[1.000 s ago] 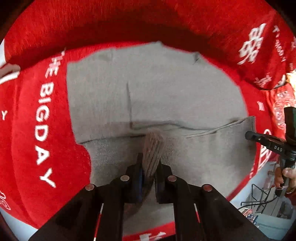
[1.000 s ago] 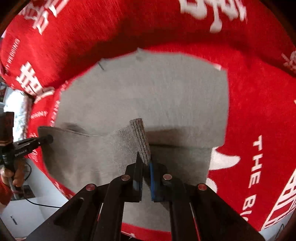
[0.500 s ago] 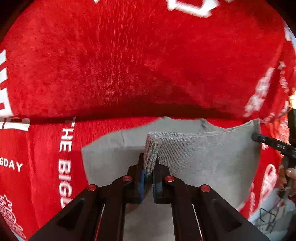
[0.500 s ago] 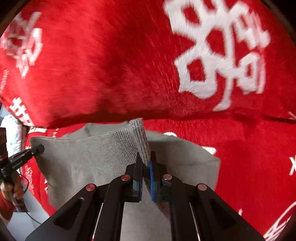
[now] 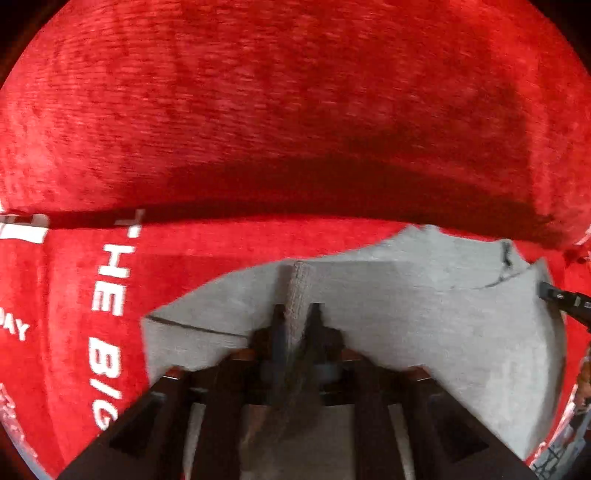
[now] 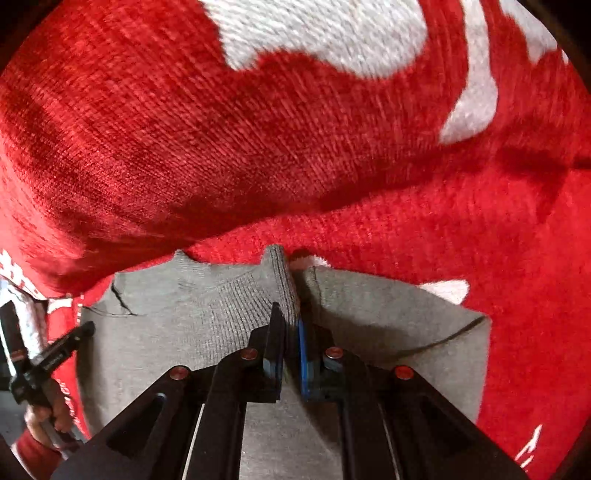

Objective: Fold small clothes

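Left gripper (image 5: 297,314): pointed steeply down, jaws opening; a ribbed hem fold of the grey knit garment (image 5: 424,314) stands between the fingers, the picture too blurred to show whether the pads press on it.

Right gripper (image 6: 290,321): pointed steeply down, jaws pressed together on the ribbed hem (image 6: 279,280) of the same garment, which rises in a narrow upright ridge just past the fingertips.

Grey knit garment: lies spread under and on both sides of each gripper, folded over so that one layer rests on another; a dark seam line shows to the right of the right gripper's fingers. The garment's far edge sits just ahead of both sets of fingertips.

Red cloth (image 5: 295,110): plush, with white lettering; covers the surface beneath the garment and rises in a raised fold just beyond it. White letters run down to the left of the left gripper; large white characters (image 6: 332,33) lie farthest from the right gripper.

Person's hand (image 6: 44,417): at the lower left edge of the right wrist view, with a red sleeve (image 6: 31,458), gripping the handle of the left gripper.
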A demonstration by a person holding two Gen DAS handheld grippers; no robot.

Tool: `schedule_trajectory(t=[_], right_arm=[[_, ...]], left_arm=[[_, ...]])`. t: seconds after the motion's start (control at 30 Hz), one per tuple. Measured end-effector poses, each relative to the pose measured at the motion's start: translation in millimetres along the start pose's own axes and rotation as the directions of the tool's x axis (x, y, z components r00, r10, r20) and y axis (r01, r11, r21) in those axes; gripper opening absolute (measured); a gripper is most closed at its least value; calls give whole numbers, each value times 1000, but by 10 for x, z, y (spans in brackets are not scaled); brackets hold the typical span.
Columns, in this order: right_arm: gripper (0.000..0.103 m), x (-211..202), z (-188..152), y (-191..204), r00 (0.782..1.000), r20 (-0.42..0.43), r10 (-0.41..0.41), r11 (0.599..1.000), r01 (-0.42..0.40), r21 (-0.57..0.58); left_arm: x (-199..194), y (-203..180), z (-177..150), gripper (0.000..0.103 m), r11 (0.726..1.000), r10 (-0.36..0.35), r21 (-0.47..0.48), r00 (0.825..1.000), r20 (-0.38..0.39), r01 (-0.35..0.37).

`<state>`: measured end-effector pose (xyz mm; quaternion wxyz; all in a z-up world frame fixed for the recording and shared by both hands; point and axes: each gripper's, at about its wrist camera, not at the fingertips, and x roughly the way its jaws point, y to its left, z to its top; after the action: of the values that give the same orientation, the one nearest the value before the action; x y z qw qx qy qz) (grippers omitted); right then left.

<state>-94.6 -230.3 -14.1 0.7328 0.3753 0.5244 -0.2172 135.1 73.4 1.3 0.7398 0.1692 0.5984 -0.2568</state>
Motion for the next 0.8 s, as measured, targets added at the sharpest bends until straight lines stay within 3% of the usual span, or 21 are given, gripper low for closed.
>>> schedule_trajectory(t=[0.03, 0.07, 0.17, 0.23, 0.4, 0.57, 0.63, 0.7, 0.8], right_arm=[[6, -21, 8, 23, 999, 7, -32, 999, 32, -14], [8, -46, 12, 39, 998, 15, -57, 998, 58, -24], [34, -107, 36, 79, 987, 33, -159, 987, 159, -14], [34, -181, 22, 16, 984, 32, -174, 985, 173, 21], [34, -502, -234, -43, 994, 28, -109, 994, 108, 33], [34, -765, -874, -42, 998, -36, -53, 997, 55, 49], [40, -880, -1160, -211, 996, -63, -60, 992, 67, 109], [52, -969, -1394, -394, 994, -80, -76, 977, 90, 193], [52, -1008, -1754, -745, 995, -99, -5, 923, 43, 382]], left_arm=[[-8, 37, 8, 63, 999, 36, -9, 999, 8, -36], [-33, 97, 11, 63, 997, 68, -22, 997, 24, -68], [-93, 266, 8, 63, 996, 70, -49, 997, 13, -70], [-166, 321, -26, 63, 994, 103, -36, 995, 16, -103], [-410, 419, -256, 63, 997, 77, -29, 997, -6, -78], [-542, 371, -791, 64, 999, 42, -17, 998, -52, -42], [-554, 332, -994, 64, 999, 45, -20, 996, -75, -47], [-523, 387, -1212, 64, 998, 45, -44, 993, -112, -50], [-473, 475, -1486, 64, 993, 23, -106, 985, -173, -42]])
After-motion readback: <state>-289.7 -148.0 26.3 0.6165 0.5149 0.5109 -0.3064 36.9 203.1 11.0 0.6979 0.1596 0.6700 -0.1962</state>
